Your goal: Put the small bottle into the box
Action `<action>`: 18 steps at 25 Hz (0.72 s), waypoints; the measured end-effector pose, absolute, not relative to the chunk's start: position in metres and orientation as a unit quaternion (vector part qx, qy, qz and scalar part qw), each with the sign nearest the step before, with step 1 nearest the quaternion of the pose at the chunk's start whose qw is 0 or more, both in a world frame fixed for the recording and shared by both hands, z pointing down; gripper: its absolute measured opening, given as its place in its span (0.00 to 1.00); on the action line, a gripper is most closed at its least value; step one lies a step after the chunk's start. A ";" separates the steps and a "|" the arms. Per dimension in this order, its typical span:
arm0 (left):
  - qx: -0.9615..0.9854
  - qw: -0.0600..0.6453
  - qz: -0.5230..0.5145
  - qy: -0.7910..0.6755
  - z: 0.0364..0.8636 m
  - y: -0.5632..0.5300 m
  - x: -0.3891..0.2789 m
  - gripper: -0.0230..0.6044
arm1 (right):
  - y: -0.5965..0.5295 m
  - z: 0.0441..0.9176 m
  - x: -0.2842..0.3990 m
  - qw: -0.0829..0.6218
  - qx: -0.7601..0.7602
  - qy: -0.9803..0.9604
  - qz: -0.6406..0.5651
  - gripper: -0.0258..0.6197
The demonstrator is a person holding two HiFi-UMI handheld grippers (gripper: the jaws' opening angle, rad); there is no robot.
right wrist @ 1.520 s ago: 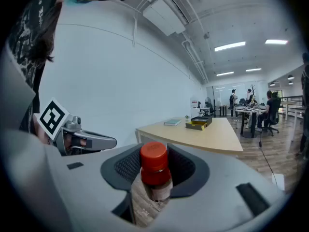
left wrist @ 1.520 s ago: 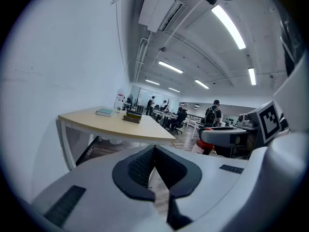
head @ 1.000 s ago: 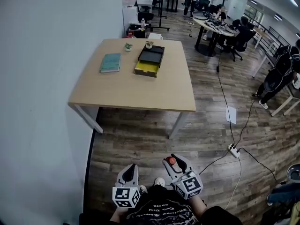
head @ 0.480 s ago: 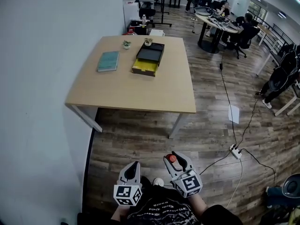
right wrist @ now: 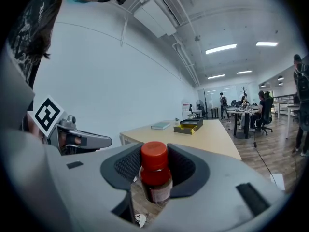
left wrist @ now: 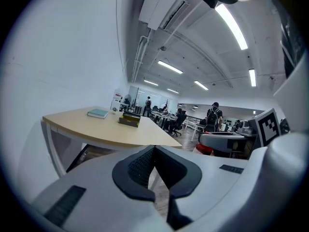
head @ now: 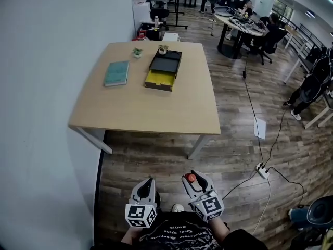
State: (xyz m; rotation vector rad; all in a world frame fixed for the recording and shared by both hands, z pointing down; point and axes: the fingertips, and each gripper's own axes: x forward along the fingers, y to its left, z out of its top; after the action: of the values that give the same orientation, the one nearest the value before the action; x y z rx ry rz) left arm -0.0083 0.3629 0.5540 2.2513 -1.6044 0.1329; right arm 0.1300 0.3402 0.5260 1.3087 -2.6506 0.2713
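Note:
The small bottle [right wrist: 155, 177], brown with a red cap [head: 191, 178], stands upright between the jaws of my right gripper [right wrist: 155, 164], which is shut on it low in the head view [head: 192, 179]. My left gripper [head: 147, 185] hangs beside it, its pads [left wrist: 145, 164] meeting at the tips with nothing between them. The box [head: 164, 69], black with a yellow front, lies on the far part of the wooden table [head: 156, 108], well ahead of both grippers. It also shows small in the left gripper view [left wrist: 130, 119] and the right gripper view [right wrist: 189, 126].
A teal book [head: 116, 73] lies left of the box, and two small plant pots [head: 137, 51] stand behind it. A white wall runs along the left. Cables and a power strip [head: 261, 170] cross the wood floor at right. People sit at desks [head: 242, 22] far back.
The table has shifted and sits slightly nearer in the head view, as I have moved toward it. Both grippers keep their places at the bottom, the bottle still held.

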 end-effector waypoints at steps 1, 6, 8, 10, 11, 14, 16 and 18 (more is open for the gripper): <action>0.800 0.185 0.048 -0.568 0.552 0.353 -0.013 0.04 | 0.332 0.525 0.125 0.088 0.439 -0.890 0.090 0.29; 0.803 0.189 0.051 -0.563 0.556 0.311 -0.028 0.04 | 0.294 0.526 0.107 0.095 0.438 -0.890 0.088 0.29; 0.803 0.191 0.053 -0.562 0.559 0.295 -0.033 0.04 | 0.279 0.527 0.101 0.100 0.438 -0.889 0.090 0.29; 0.804 0.194 0.054 -0.559 0.563 0.279 -0.039 0.04 | 0.263 0.530 0.096 0.104 0.442 -0.886 0.092 0.29; 0.805 0.195 0.055 -0.558 0.565 0.271 -0.042 0.04 | 0.255 0.531 0.093 0.106 0.444 -0.885 0.092 0.29; 0.810 0.192 0.060 -0.551 0.566 0.245 -0.054 0.04 | 0.231 0.530 0.081 0.108 0.450 -0.882 0.089 0.29; 0.815 0.190 0.062 -0.545 0.564 0.227 -0.061 0.04 | 0.216 0.529 0.074 0.110 0.456 -0.878 0.089 0.29; 0.821 0.186 0.063 -0.536 0.561 0.211 -0.067 0.04 | 0.203 0.528 0.066 0.111 0.464 -0.874 0.090 0.29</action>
State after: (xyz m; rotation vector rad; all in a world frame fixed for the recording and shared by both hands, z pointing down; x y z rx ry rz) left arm -0.0667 0.2113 0.5611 2.3140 -1.5092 0.1769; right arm 0.0660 0.2035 0.5281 1.3622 -2.5682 0.2639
